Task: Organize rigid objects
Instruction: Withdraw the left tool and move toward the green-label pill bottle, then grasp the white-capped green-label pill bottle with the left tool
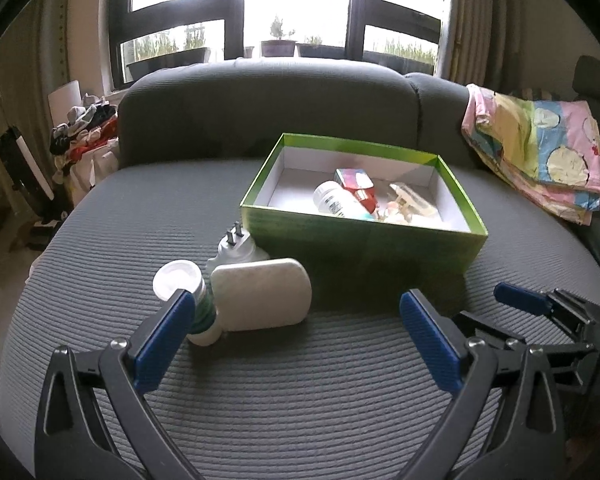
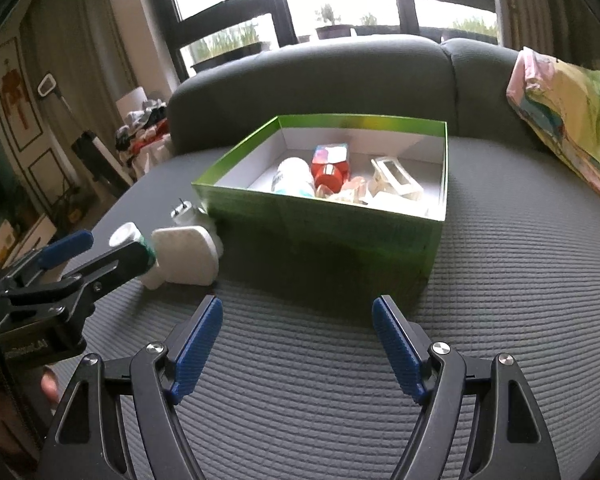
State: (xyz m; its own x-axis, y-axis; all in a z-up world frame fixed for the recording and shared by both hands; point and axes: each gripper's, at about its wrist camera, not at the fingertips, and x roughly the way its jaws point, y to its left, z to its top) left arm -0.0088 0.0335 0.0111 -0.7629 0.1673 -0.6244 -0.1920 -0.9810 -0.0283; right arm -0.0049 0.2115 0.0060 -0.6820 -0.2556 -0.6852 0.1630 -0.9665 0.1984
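1. My left gripper (image 1: 296, 332) hangs spread wide with nothing between its fingers. The green-banded white bottle (image 1: 194, 304) lies on its side on the grey cushion (image 1: 300, 380), right at the tip of my left-hand finger pad; I cannot tell whether pad and bottle touch.
2. Just inboard of that bottle, ahead of the open jaws, lies the flat white case (image 1: 262, 294), pressed against the bottle. Behind both sits the white plug adapter (image 1: 236, 248), prongs up.
3. Risk, as I judge it: the three are packed tight, so closing on the bottle could catch the case's edge too, or nudge the round bottle so it rolls off toward the cushion's left edge.
4. Another risk: the soft quilted cushion gives, so a pad pressed down may dig in and slide off the bottle.
5. My right gripper (image 2: 298, 344) is likewise spread and empty, low over bare cushion, with the green box (image 2: 324, 236) directly ahead.
6. The box is open-topped and white inside; it holds a lying white bottle (image 2: 294, 178), a red-capped container (image 2: 330, 168), a pale window carton (image 2: 396, 180) and some small pale items I cannot identify.
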